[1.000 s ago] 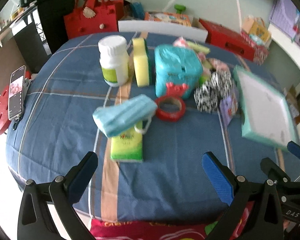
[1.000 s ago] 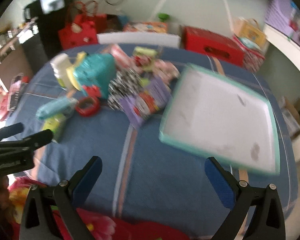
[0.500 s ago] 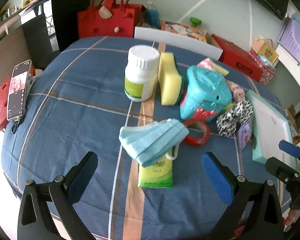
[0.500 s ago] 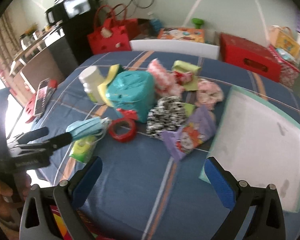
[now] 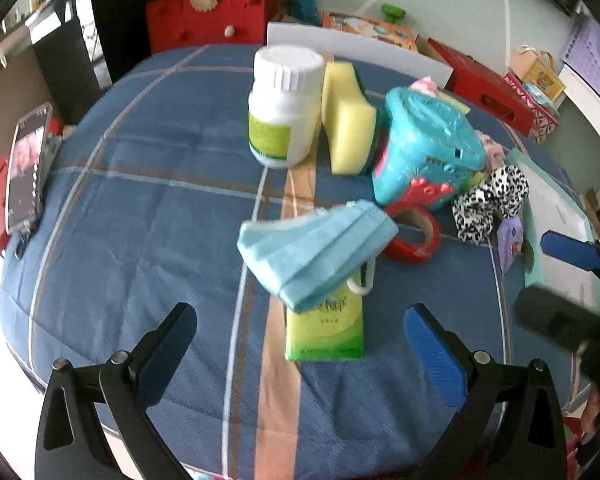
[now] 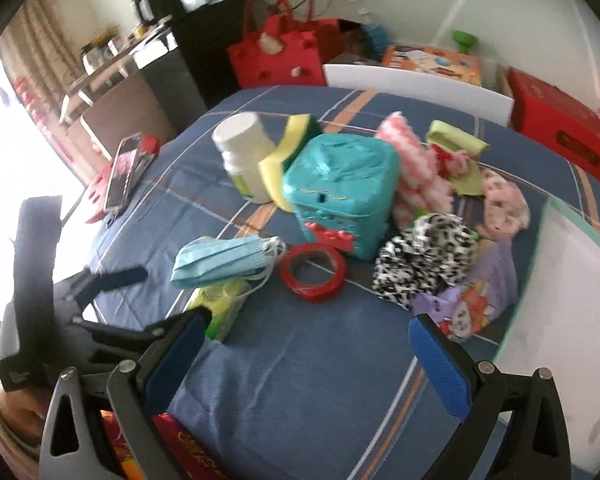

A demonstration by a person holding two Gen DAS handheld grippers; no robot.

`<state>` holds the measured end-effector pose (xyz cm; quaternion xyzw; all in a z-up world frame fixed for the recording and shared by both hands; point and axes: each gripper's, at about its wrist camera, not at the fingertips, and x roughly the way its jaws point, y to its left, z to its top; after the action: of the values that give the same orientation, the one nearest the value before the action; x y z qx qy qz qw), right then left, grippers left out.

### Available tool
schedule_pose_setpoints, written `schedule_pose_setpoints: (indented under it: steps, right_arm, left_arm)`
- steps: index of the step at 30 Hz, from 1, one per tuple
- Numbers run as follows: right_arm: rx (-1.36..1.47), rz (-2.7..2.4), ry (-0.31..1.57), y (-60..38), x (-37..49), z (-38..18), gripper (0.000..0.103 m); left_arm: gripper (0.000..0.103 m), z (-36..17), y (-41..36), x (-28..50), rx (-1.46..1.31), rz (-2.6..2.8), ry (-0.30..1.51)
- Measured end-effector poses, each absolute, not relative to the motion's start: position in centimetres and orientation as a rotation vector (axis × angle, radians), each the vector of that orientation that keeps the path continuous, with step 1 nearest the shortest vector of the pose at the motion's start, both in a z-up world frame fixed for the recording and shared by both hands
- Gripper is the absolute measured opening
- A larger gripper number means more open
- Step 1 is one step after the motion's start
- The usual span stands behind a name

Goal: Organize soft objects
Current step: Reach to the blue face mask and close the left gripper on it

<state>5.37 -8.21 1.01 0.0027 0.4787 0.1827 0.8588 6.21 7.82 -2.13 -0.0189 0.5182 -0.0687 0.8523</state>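
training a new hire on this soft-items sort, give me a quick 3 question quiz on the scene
1. True or false: the blue face mask lies partly on the green tissue pack.
2. What touches the white bottle? A) yellow sponge B) red tape roll C) tray
3. Fill in: the left gripper and right gripper are both ____.

Key: 1 true; 2 A; 3 open, holding nothing.
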Motion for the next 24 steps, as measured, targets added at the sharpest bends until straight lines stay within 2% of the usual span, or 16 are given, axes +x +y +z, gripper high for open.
schedule_pose_setpoints:
  steps: [3, 6, 8, 13, 16, 24]
  right_arm:
    - [-0.002, 0.393, 1.015, -7.8, 5.5, 0.5, 0.103]
    - [0.011, 0.398, 1.024, -7.8, 5.7, 0.0, 0.103]
    - [0.023, 0.399, 1.031, -7.9, 5.7, -0.2, 0.103]
    - [-0.003, 0.405, 1.037, -7.0, 5.5, -0.7, 0.103]
    - [-0.035, 0.405, 1.042, -6.4, 5.5, -1.0, 0.103]
    - [-0.043, 0.484, 1.069, -4.8, 5.3, -1.6, 0.103]
  left_arm:
    - [0.1, -1.8, 7.9, 6.6, 0.003, -0.162, 1.068]
    - [0.093, -1.9, 8.2, 7.2, -0.026, -0.211, 1.066]
    - [0.085, -2.0, 8.9, 7.2, -0.055, -0.228, 1.063]
    - [0.072, -2.3, 10.2, 7.7, -0.142, -0.281, 1.044]
    - [0.059, -3.0, 10.5, 8.1, -0.185, -0.31, 1.054]
    - [0.058, -4.7, 11.1, 9.1, -0.329, -0.394, 1.093]
